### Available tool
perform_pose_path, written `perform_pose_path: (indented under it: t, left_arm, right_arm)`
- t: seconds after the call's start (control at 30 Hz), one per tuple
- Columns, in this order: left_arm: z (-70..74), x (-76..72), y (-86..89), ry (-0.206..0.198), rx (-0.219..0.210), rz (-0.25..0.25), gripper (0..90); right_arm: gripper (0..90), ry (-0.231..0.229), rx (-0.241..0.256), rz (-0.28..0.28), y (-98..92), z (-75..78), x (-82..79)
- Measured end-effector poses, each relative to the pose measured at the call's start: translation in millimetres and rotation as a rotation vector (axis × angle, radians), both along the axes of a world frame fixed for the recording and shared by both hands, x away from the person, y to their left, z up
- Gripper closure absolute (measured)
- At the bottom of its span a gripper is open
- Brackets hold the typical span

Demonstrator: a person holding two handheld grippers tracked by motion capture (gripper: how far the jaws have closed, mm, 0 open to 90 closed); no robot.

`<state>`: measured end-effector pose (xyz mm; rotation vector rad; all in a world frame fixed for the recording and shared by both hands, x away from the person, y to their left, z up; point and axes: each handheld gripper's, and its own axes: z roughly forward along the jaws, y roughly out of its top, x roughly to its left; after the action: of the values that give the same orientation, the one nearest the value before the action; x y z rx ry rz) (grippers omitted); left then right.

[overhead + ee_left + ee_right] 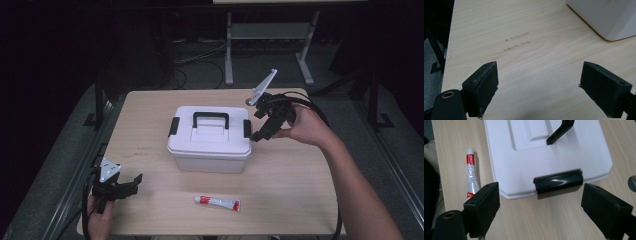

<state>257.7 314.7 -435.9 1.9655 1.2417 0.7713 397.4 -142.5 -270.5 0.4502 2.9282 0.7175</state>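
Note:
A white lidded storage box (210,140) with a black handle (211,118) and black side latches stands in the middle of the table. My right gripper (261,134) is open just beside the box's right latch (558,183), jaws apart on either side of it without touching. A red-and-white tube (217,202) lies flat near the front edge; it also lies beside the box (544,152) as the tube (472,175) in the right gripper view. My left gripper (131,184) rests open at the front left corner, nothing between its jaws. The box corner (604,17) is ahead of it.
The wooden table (150,115) has bare room left of the box and along the front. Faint scuff marks (516,41) lie on the wood ahead of the left gripper. A metal stand (270,35) and cables sit on the floor beyond the far edge.

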Motion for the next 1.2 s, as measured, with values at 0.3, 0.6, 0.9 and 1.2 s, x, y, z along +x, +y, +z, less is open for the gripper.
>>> perform_pose_path:
  t: [0.3,0.6,0.9,1.2]
  left_arm:
    - [0.3,0.4,-0.2,0.001,0.002,0.0,14.2]
    - [0.7,0.5,1.7,0.001,-0.005,0.004,14.2]
    - [1.0,0.6,3.1,0.004,-0.01,0.009,14.2]
    - [1.2,0.6,4.1,-0.001,-0.011,0.013,14.2]
  right_arm:
    - [15.9,0.036,-0.012,0.026,19.2,3.7,23.2]
    - [21.1,0.064,-0.02,0.072,44.6,8.8,42.4]
    - [26.0,0.09,-0.036,0.109,65.9,8.1,56.8]
    - [36.7,0.116,-0.025,0.14,81.7,6.5,69.1]
